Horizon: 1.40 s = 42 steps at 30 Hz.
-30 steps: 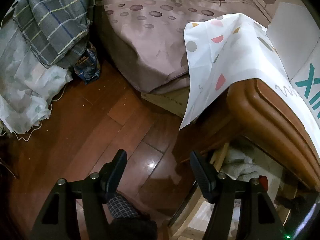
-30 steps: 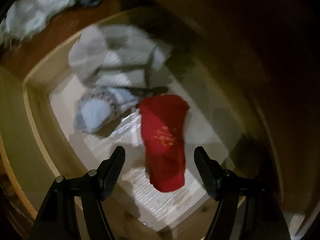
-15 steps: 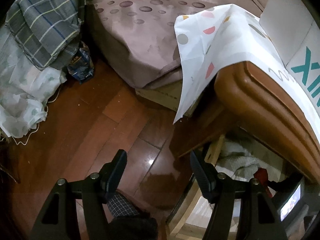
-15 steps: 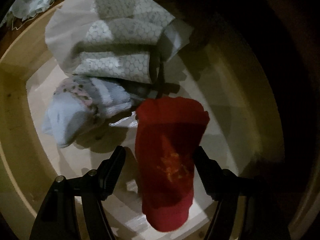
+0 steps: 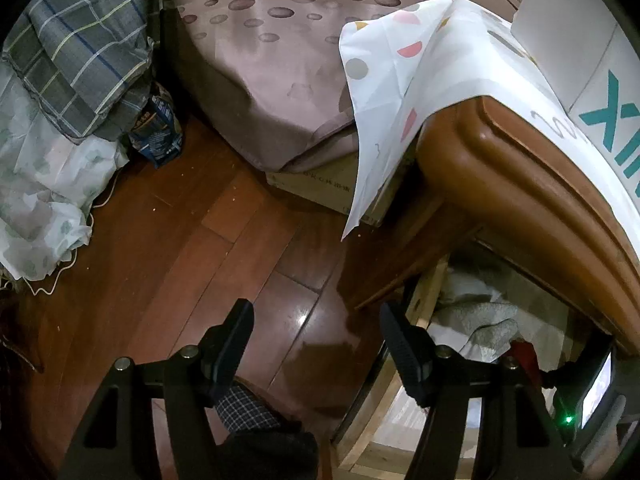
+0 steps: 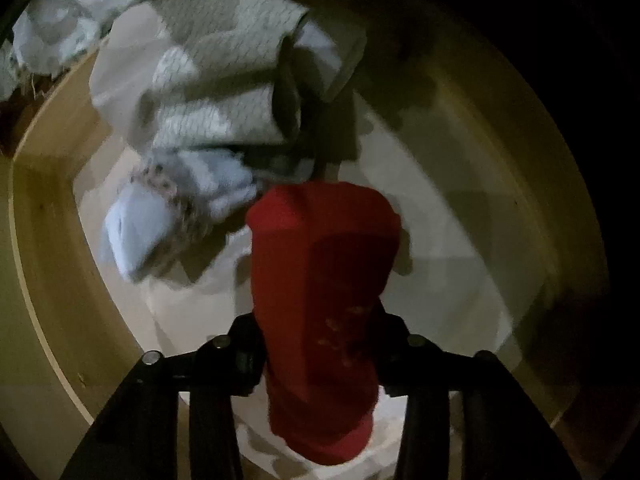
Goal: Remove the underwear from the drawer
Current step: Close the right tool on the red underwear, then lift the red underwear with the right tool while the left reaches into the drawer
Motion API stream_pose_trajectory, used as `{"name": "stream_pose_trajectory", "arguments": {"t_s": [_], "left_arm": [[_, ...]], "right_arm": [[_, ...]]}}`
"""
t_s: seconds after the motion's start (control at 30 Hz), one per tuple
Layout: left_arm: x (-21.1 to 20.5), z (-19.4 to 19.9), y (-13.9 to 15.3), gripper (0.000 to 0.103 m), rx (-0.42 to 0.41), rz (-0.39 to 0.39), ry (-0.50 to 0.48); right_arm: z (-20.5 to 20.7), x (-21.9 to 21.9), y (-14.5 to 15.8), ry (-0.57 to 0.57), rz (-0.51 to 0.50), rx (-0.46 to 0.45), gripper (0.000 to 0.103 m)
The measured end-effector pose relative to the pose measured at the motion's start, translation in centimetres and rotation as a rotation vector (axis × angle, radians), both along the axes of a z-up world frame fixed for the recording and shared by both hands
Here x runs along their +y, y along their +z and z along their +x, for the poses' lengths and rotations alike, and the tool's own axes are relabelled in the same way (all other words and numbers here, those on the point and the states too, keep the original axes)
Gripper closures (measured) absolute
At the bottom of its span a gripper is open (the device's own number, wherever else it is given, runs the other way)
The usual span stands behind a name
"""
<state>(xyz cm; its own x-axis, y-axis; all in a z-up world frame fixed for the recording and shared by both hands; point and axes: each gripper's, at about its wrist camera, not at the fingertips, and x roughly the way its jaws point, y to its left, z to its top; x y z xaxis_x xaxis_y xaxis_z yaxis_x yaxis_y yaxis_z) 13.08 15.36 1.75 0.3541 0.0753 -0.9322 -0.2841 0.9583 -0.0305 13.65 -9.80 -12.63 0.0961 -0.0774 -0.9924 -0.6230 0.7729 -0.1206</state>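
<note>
Grasp step of the removal. The right gripper [image 6: 320,344] pointed down into the open drawer [image 6: 44,280], its jaws closing on the red underwear [image 6: 320,264], with the folded cloth pinched between them. The garment lay on the pale drawer floor, right of centre and toward the near edge; its far end just touched a light blue sock [image 6: 132,236], beyond which sat a grey-and-white folded cloth [image 6: 216,88]. The underwear appeared bright red, soft and folded into a long narrow shape, with a faint yellowish print near the grip; blur hid finer detail. The left gripper [image 5: 316,344] hung half-wide and empty over the wooden floor [image 5: 192,264], left of the drawer. Judged next: complete the pinch, then lift straight up clear of the drawer walls without snagging the sock.
</note>
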Motion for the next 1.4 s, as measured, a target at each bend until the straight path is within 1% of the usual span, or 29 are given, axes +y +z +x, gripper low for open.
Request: {"name": "stream_pose_trajectory", "arguments": {"t_s": [0.1,0.17,0.23,0.4,0.43,0.5,0.53,0.63,0.7,0.8,0.87,0.93,0.97,1.07,1.1,1.13,1.2,1.3,1.33,1.4], "left_arm": [[-0.1,0.0,0.0,0.036,-0.002,-0.007,-0.023],[-0.3,-0.1,0.0,0.036,-0.004,-0.015,-0.045],[-0.8,-0.1,-0.1,0.036,-0.002,-0.02,-0.081],[-2.7,-0.1,-0.6,0.036,0.019,-0.03,-0.184],[-3.1,-0.1,-0.8,0.036,0.025,-0.036,-0.205],[-3.7,-0.2,-1.1,0.036,0.039,-0.055,-0.234],[-3.9,-0.2,-1.3,0.036,0.042,-0.058,-0.245],[-4.8,-0.2,-1.6,0.036,0.046,-0.047,-0.28],[-5.5,-0.2,-1.9,0.036,0.045,-0.034,-0.31],[-6.8,-0.4,-2.4,0.036,0.048,-0.019,-0.371],[-7.8,-0.8,-2.5,0.036,0.048,-0.01,-0.407],[-8.8,-1.0,-2.6,0.036,0.044,-0.002,-0.456],[-9.2,-1.1,-2.6,0.036,0.041,0.001,-0.474],[-10.4,-1.3,-2.7,0.036,0.034,0.011,-0.519],[-10.9,-1.2,-2.8,0.036,0.036,0.027,-0.536],[-11.3,-1.2,-2.9,0.036,0.037,0.04,-0.546],[-12.0,-1.3,-3.3,0.036,0.047,0.059,-0.579],[-13.0,-1.3,-3.8,0.036,0.047,0.103,-0.638],[-13.3,-1.4,-3.9,0.036,0.047,0.106,-0.654],[-13.7,-1.2,-4.2,0.036,0.057,0.085,-0.695]], "right_arm": [[-0.5,-0.5,-0.2,0.011,-0.035,0.026,0.069],[-0.7,-1.2,-0.2,0.006,-0.04,0.035,0.071],[-1.3,-2.0,0.2,0.0,-0.044,0.034,0.072],[-3.1,-3.4,2.8,-0.056,-0.014,0.004,0.072],[-3.3,-3.7,3.0,-0.074,-0.007,0.017,0.073],[-4.3,-4.4,4.0,-0.108,0.01,-0.024,0.073],[-5.5,-4.6,4.4,-0.126,0.033,-0.024,0.073],[-6.6,-5.9,6.1,-0.214,0.087,-0.065,0.073],[-6.6,-6.3,7.5,-0.288,0.13,-0.103,0.073],[-6.8,-7.8,10.2,-0.434,0.209,-0.17,0.073],[-7.1,-7.8,11.7,-0.51,0.218,-0.212,0.073],[-7.7,-7.4,12.4,-0.582,0.214,-0.263,0.073],[-8.0,-7.0,11.7,-0.612,0.221,-0.279,0.073],[-9.0,-8.9,12.2,-0.715,0.274,-0.318,0.073],[-9.2,-9.4,12.8,-0.742,0.297,-0.336,0.073],[-9.6,-9.8,12.5,-0.753,0.313,-0.355,0.073],[-10.8,-11.1,13.7,-0.765,0.338,-0.393,0.073],[-11.3,-11.7,13.8,-0.786,0.363,-0.418,0.073],[-11.5,-12.3,14.2,-0.791,0.368,-0.421,0.073],[-11.5,-12.4,14.3,-0.801,0.378,-0.427,0.073]]}}
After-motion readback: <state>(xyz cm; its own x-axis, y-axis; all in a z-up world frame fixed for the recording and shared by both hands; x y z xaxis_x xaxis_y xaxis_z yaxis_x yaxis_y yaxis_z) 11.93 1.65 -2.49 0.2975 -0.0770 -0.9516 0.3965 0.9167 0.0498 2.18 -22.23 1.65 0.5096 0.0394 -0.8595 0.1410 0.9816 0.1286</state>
